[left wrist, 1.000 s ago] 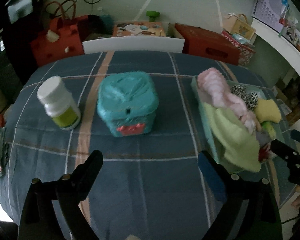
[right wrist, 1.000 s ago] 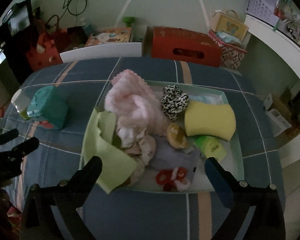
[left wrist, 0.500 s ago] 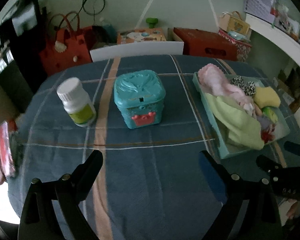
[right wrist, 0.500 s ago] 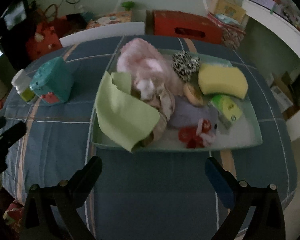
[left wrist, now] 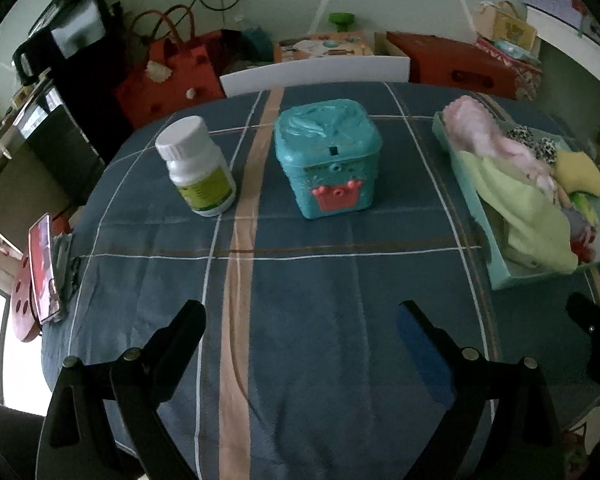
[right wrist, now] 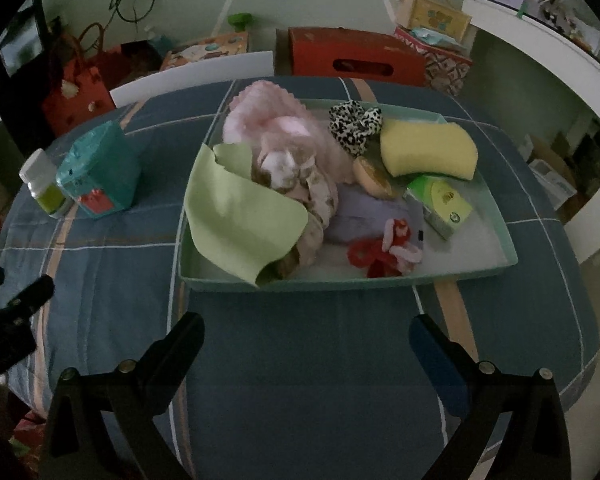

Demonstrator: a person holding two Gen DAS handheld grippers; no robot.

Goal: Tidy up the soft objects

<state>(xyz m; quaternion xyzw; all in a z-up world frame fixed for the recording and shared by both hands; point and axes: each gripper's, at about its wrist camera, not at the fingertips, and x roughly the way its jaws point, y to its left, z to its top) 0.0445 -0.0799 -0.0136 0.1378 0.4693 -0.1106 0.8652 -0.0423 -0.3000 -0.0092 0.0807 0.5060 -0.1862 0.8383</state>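
Left tool (left wrist: 300, 320) held wide open and empty above the desk (left wrist: 300, 280), right tool (right wrist: 306, 332) likewise spread and empty, tray (right wrist: 340, 282) piled with soft items ahead of it.

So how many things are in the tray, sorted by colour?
Pink: 1, fluffy pink cloth
Green: 2, green cloth, green packet
Yellow: 1, sponge
Black and white: 1, scrunchie
Purple: 1, purple cloth
Red: 1, red scrunchie
Tan: 1, round puff
Total: 8
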